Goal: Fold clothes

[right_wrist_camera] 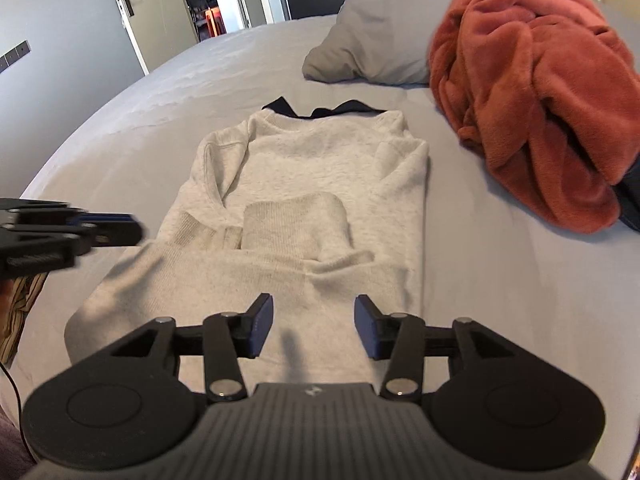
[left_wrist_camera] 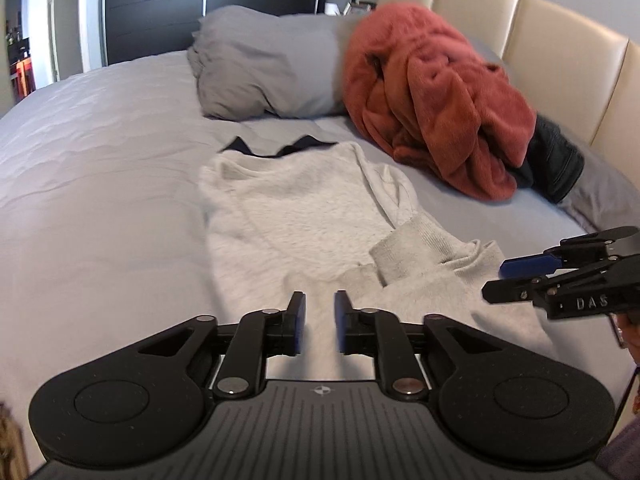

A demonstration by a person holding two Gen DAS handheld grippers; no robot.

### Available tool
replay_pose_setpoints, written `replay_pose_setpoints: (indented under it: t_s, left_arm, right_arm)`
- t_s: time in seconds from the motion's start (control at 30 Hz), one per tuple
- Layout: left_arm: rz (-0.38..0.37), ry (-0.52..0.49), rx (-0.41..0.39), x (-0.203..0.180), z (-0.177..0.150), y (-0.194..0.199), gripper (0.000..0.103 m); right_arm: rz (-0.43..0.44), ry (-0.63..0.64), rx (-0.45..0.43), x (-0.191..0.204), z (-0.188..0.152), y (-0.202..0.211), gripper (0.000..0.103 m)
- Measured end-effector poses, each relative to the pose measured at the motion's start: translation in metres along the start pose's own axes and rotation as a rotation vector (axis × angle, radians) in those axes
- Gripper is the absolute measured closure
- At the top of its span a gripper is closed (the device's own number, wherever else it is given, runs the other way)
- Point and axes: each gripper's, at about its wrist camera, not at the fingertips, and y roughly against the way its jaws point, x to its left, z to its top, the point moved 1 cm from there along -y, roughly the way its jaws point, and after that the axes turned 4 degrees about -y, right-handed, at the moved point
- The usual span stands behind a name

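Light grey sweatshirt (right_wrist_camera: 316, 184) lies flat on the bed (right_wrist_camera: 500, 300), centre of frame in both views, dark collar at the far end, hem nearest the cameras. Both sleeves are already folded in across the chest; one ribbed cuff (right_wrist_camera: 296, 228) rests mid-body.

Left gripper (left_wrist_camera: 320, 322): jaws a narrow gap apart, nothing between them, hovering above the hem at lower centre. Right gripper (right_wrist_camera: 314, 328): jaws set wider, also empty, over the hem region.

Handling, as a judgement: soft, limp knit of moderate weight, not slippery, not fragile. It will sag and drag when lifted, and the loose sleeves may slide out of place. Best hold looks to be the ribbed hem band, one gripper near each corner, pinching both layers so the bottom can be carried up toward the collar.

View differences: the left wrist view shows the cream padded headboard (left_wrist_camera: 540, 28) at upper right, a dark garment (left_wrist_camera: 556, 156) tucked under the rust fleece blanket (left_wrist_camera: 432, 92), and the right gripper entering at the right edge. The right wrist view shows the door (right_wrist_camera: 132, 12) at upper left, both folded sleeves symmetrically, and the left gripper at the left edge. The grey pillow (right_wrist_camera: 372, 36) appears in both.
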Motion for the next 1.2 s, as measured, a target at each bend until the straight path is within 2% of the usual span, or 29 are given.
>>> replay_pose_setpoints:
  t_s: [0.03,0.07,0.1,0.23,0.37,0.43,0.53,0.67,0.77,0.83,0.9,1.03,1.13,1.2]
  left_arm:
    - [0.001,0.001,-0.008,0.003,-0.003,0.009,0.072]
    - [0.001,-0.003,-0.016,0.005,-0.006,0.018,0.061]
    - [-0.003,-0.014,-0.024,0.006,-0.01,0.027,0.057]
    - [-0.078,-0.033,-0.021,0.011,-0.033,0.049,0.057]
    - [-0.161,-0.082,0.04,0.005,-0.055,0.049,0.056]
    - [-0.175,-0.104,0.079,0.002,-0.065,0.04,0.056]
    - [-0.186,-0.125,0.123,0.0,-0.077,0.026,0.056]
    - [-0.236,-0.12,0.103,-0.006,-0.084,0.014,0.056]
    - [-0.224,-0.149,0.098,-0.013,-0.088,0.006,0.058]
    - [-0.216,-0.111,0.093,-0.012,-0.085,-0.002,0.063]
    - [-0.224,-0.024,0.115,-0.008,-0.08,-0.011,0.071]
    - [-0.293,0.196,0.218,0.008,-0.083,-0.023,0.083]
    - [-0.35,0.351,0.328,0.027,-0.091,-0.026,0.086]
    - [-0.373,0.44,0.364,0.038,-0.095,-0.028,0.088]
  right_arm:
    - [-0.003,-0.004,-0.006,-0.004,-0.002,0.004,0.051]
    - [-0.006,-0.012,-0.008,-0.009,-0.004,0.007,0.05]
    - [-0.006,-0.024,-0.006,-0.016,-0.007,0.01,0.05]
    - [0.055,-0.098,0.028,-0.044,-0.021,0.017,0.049]
    - [0.165,-0.13,0.081,-0.058,-0.043,0.02,0.048]
    - [0.191,-0.112,0.101,-0.058,-0.053,0.021,0.048]
    - [0.186,-0.076,0.113,-0.057,-0.063,0.02,0.048]
    - [0.2,-0.086,0.128,-0.055,-0.063,0.012,0.048]
    - [0.164,-0.068,0.149,-0.051,-0.061,0.003,0.046]
    - [0.154,-0.071,0.148,-0.051,-0.06,-0.001,0.043]
    - [0.147,-0.08,0.15,-0.052,-0.059,-0.006,0.042]
    - [0.156,-0.11,0.164,-0.058,-0.059,-0.007,0.042]
    - [0.17,-0.123,0.182,-0.058,-0.057,-0.006,0.059]
    - [0.172,-0.139,0.201,-0.059,-0.055,-0.005,0.068]
